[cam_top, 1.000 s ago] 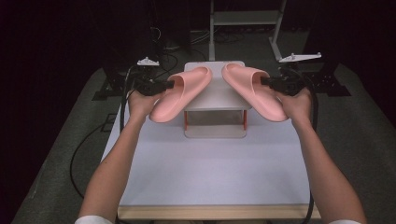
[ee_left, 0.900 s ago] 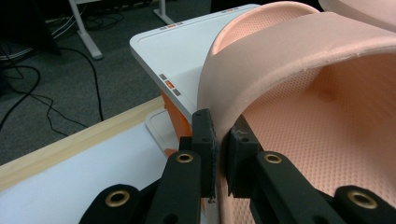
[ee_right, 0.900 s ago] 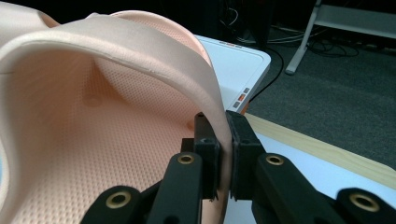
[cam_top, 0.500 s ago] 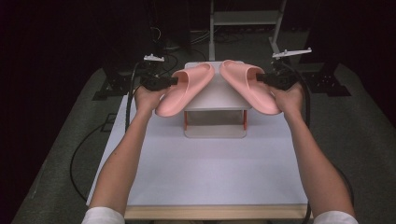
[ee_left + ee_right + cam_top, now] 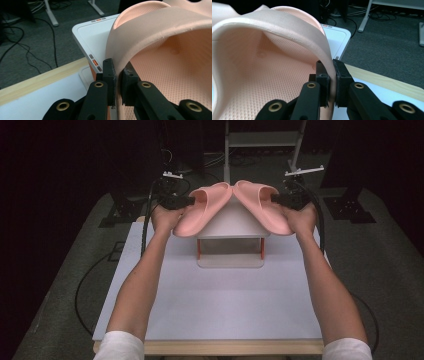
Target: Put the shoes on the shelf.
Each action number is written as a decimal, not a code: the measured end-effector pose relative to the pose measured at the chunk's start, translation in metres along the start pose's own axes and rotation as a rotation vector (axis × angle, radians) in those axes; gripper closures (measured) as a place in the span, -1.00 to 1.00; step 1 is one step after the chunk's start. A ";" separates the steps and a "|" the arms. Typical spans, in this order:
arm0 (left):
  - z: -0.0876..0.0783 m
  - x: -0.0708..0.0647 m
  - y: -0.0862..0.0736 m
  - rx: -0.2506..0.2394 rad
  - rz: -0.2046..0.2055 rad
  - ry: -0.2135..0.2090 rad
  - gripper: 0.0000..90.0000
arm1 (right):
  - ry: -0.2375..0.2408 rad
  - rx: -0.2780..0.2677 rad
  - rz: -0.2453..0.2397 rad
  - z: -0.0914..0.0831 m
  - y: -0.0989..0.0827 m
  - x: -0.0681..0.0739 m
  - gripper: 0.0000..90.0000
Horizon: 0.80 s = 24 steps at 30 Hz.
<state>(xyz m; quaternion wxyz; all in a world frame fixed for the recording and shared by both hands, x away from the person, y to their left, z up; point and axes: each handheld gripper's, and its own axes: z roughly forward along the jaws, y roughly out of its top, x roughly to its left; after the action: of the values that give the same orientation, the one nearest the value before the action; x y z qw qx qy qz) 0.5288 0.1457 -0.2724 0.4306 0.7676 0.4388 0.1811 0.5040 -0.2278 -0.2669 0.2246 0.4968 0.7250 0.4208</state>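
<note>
Two pink slides are getting held up over a little white rack (image 5: 231, 222) at the top middle of the high view, toes almost meeting. On the left of the frame, the left gripper (image 5: 181, 200) is pinching the left slipper (image 5: 202, 210) by the edge of its strap, fingers (image 5: 110, 75) pressing together on that thin foam band. Over on the right, the right gripper (image 5: 282, 198) is doing the same to the right slipper (image 5: 260, 205), its fingers (image 5: 340, 75) squeezing the strap rim. My guess is these are light, squishy foam, so the strap is bending under the pinch and the sole is drooping. That strap edge looks like the only thin bit to grab; the textured footbed seems too thick. Both are hanging above the white desk (image 5: 215, 305), not resting on it.
</note>
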 end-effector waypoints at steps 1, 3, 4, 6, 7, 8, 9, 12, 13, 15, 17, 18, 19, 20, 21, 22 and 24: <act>0.002 0.000 0.001 0.001 -0.003 0.004 0.87 | -0.005 -0.001 0.002 0.002 0.002 0.001 0.86; 0.006 0.000 0.002 0.004 -0.009 0.022 0.87 | -0.016 0.003 -0.001 0.006 0.005 0.003 0.86; 0.007 0.000 0.003 0.006 -0.011 0.028 0.87 | -0.020 0.007 -0.001 0.008 0.006 0.004 0.86; 0.010 0.002 0.002 0.009 -0.021 0.033 0.87 | -0.035 0.009 -0.009 0.011 0.009 0.006 0.86; 0.012 0.003 0.001 0.012 -0.028 0.034 0.86 | -0.039 0.012 -0.009 0.012 0.010 0.007 0.86; 0.013 0.004 0.001 0.017 -0.030 0.040 0.87 | -0.041 0.015 -0.012 0.014 0.011 0.007 0.86; 0.014 0.004 0.001 0.014 -0.034 0.044 0.87 | -0.045 0.014 -0.011 0.015 0.012 0.007 0.86; 0.016 0.006 0.002 0.012 -0.047 0.057 0.87 | -0.053 0.020 -0.006 0.019 0.013 0.007 0.85; 0.016 0.005 0.002 0.009 -0.051 0.064 0.87 | -0.055 0.023 0.000 0.021 0.012 0.006 0.85; 0.017 0.006 0.002 0.005 -0.059 0.067 0.86 | -0.065 0.028 0.006 0.024 0.011 0.004 0.85; 0.019 0.004 0.003 0.003 -0.060 0.076 0.86 | -0.074 0.030 0.017 0.027 0.010 0.003 0.85; 0.019 0.003 0.004 0.008 -0.053 0.083 0.86 | -0.080 0.033 0.024 0.028 0.010 0.002 0.85; 0.020 0.001 0.004 0.009 -0.048 0.091 0.86 | -0.086 0.035 0.028 0.030 0.010 0.002 0.85; 0.021 -0.001 0.005 0.013 -0.042 0.098 0.86 | -0.091 0.037 0.033 0.031 0.010 0.002 0.85; 0.022 -0.004 0.006 0.014 -0.034 0.101 0.85 | -0.096 0.042 0.040 0.033 0.009 0.002 0.85; 0.023 -0.007 0.006 0.014 -0.028 0.110 0.85 | -0.102 0.045 0.041 0.034 0.009 0.002 0.84; 0.024 -0.010 0.007 0.016 -0.032 0.118 0.82 | -0.110 0.044 0.043 0.036 0.009 0.004 0.83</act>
<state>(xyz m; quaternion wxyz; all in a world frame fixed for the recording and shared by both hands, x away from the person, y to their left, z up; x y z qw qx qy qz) 0.5421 0.1236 -0.2792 0.4009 0.7518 0.4771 0.2157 0.5337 -0.2095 -0.2789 0.2442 0.5397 0.7096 0.3816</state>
